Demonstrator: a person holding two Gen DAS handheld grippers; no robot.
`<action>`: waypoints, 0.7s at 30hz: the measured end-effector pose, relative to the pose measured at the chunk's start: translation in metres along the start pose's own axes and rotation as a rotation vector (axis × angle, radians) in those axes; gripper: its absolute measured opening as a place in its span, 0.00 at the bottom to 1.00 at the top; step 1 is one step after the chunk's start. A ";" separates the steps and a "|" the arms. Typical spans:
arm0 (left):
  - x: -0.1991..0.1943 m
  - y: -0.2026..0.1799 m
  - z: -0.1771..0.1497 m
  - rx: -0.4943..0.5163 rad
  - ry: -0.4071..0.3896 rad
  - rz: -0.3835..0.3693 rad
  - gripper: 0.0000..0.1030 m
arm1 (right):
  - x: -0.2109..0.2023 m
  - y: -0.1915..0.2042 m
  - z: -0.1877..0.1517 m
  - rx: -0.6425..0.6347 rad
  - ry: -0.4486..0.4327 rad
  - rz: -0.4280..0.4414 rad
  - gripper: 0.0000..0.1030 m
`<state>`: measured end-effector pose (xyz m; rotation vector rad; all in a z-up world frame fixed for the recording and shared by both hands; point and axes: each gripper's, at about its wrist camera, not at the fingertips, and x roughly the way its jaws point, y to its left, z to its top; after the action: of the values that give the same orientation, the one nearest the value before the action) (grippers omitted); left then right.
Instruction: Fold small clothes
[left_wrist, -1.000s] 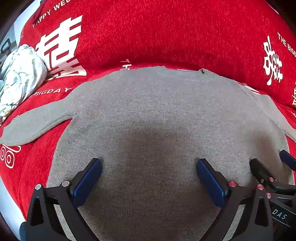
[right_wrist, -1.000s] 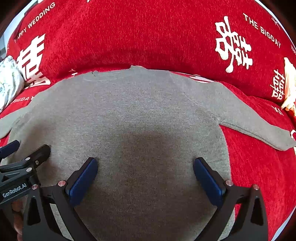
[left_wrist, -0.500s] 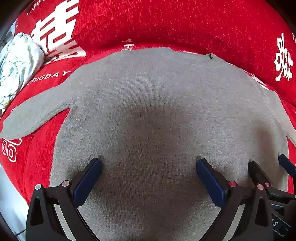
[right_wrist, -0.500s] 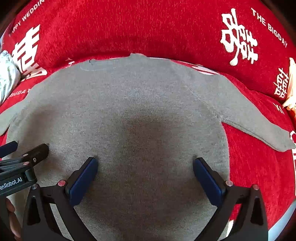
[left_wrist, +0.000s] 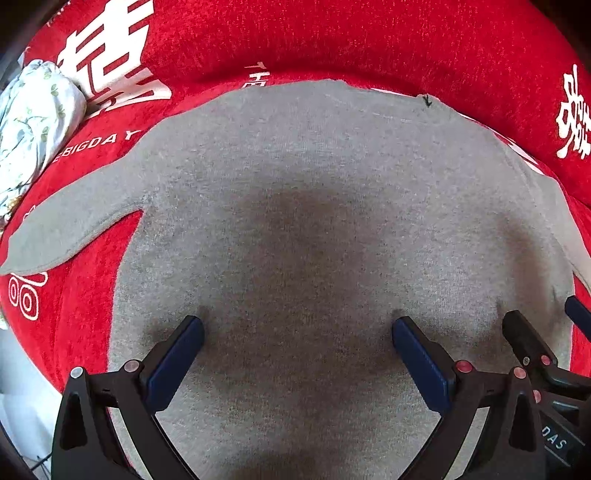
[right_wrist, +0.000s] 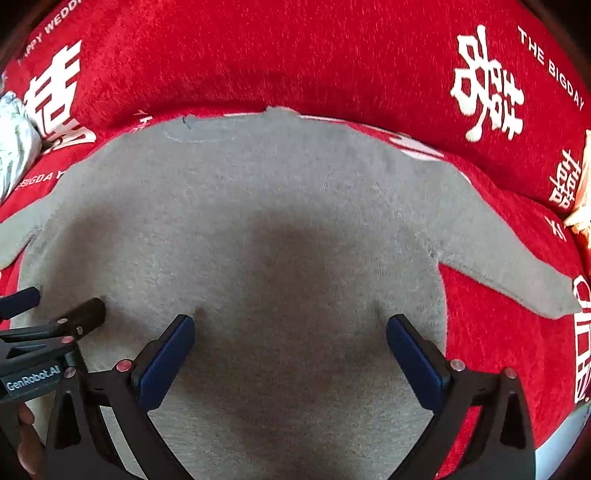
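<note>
Both tongs have dropped lower and pushed forward over the last second; the grey sweater (left_wrist: 314, 229) now fills more of each view and the red cloth (left_wrist: 332, 40) behind it has shrunk. The left tongs (left_wrist: 297, 328) are spread wide, gripping nothing, tips at or just above the knit of the lower body. The right tongs (right_wrist: 290, 326) are the same: wide open, empty, tips at the fabric. The two sit side by side, the right tongs just right of the left.

The sweater lies flat, spread out ahead of and under both tongs, neckline at the far side. Left sleeve (left_wrist: 70, 229) sticks out ahead-left of the left tongs, right sleeve (right_wrist: 517, 266) ahead-right of the right tongs. A floral bundle (left_wrist: 33, 122) sits far left, apart.

No fold made yet. The descent looks like either smoothing the body or setting up a pinch near the hem; can't tell which.
</note>
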<state>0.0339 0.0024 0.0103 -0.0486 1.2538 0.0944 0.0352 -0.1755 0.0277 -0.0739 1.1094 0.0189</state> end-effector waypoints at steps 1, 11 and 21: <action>-0.001 0.000 0.000 -0.003 -0.003 0.005 1.00 | -0.003 0.001 0.001 -0.006 -0.009 -0.002 1.00; -0.019 0.000 0.003 -0.003 -0.077 0.036 1.00 | -0.019 -0.003 0.009 0.005 -0.074 -0.008 1.00; -0.032 -0.012 0.009 0.005 -0.119 0.050 1.00 | -0.034 -0.022 0.015 0.052 -0.126 -0.004 1.00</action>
<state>0.0337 -0.0097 0.0433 -0.0071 1.1364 0.1349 0.0344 -0.1954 0.0662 -0.0281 0.9834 -0.0086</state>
